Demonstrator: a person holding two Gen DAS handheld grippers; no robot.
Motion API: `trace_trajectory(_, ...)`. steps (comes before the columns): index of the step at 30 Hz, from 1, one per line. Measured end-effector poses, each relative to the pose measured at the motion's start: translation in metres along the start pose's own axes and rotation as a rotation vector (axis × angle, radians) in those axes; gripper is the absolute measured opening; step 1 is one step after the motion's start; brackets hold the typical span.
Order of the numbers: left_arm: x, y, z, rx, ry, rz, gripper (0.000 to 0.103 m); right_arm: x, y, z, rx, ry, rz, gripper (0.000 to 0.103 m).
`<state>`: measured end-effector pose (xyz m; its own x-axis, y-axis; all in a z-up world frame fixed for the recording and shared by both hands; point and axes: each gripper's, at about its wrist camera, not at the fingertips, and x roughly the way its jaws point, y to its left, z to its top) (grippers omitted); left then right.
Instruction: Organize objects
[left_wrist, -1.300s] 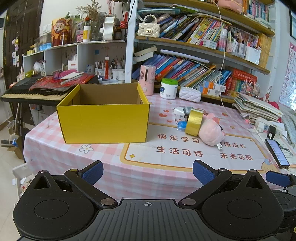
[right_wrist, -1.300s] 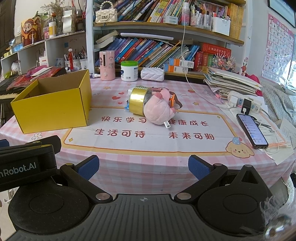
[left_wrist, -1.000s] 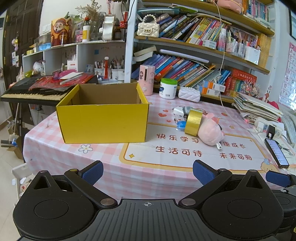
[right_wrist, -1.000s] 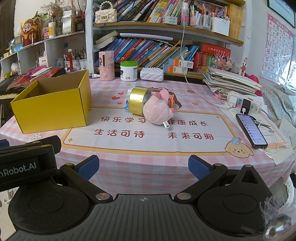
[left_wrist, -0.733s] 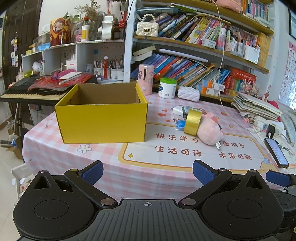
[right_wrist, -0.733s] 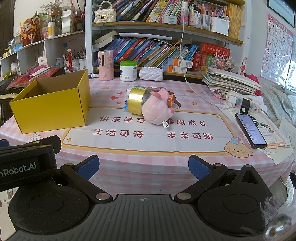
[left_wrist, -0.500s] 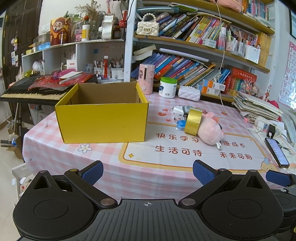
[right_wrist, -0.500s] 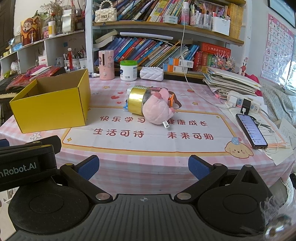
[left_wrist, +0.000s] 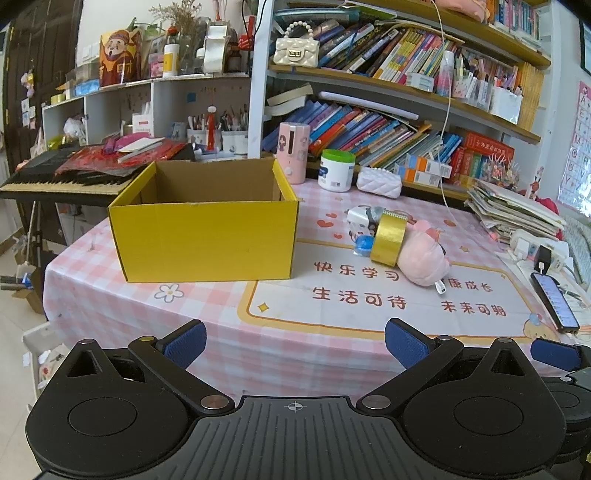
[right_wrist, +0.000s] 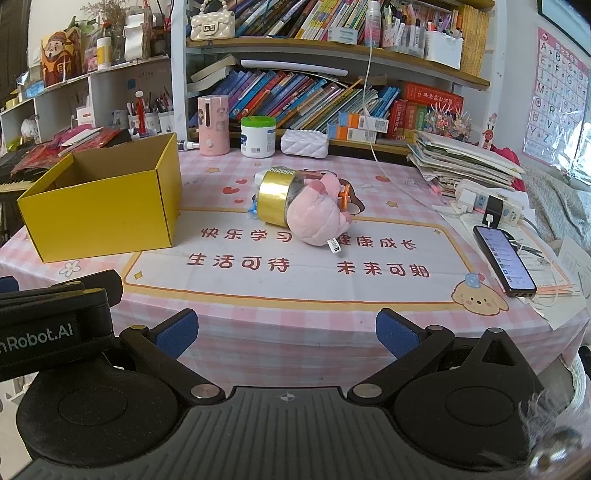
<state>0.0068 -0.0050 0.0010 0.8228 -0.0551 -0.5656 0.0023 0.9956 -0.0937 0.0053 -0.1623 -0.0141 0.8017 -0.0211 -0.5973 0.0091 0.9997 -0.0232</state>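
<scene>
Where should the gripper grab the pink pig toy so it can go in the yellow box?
Probably across the pink plush toy at its round rear end, the part nearest the cameras, with the right gripper coming down from above. That end is bare and soft. The far end presses against the gold tape roll, so fingers there could catch the roll too.

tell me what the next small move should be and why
Probably ease the right gripper forward toward the pink plush toy. Both grippers are open and short of the table edge, the yellow box looks empty, and the plush is the nearest loose item, leaning against the gold tape roll.
</scene>
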Motion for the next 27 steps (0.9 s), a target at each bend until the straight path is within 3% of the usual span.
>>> trace_trajectory(27, 0.003, 0.017, 0.004, -0.007, -0.012, 0.003, 0.103, 0.001, 0.021, 0.004, -0.045, -0.023, -0.003, 0.103)
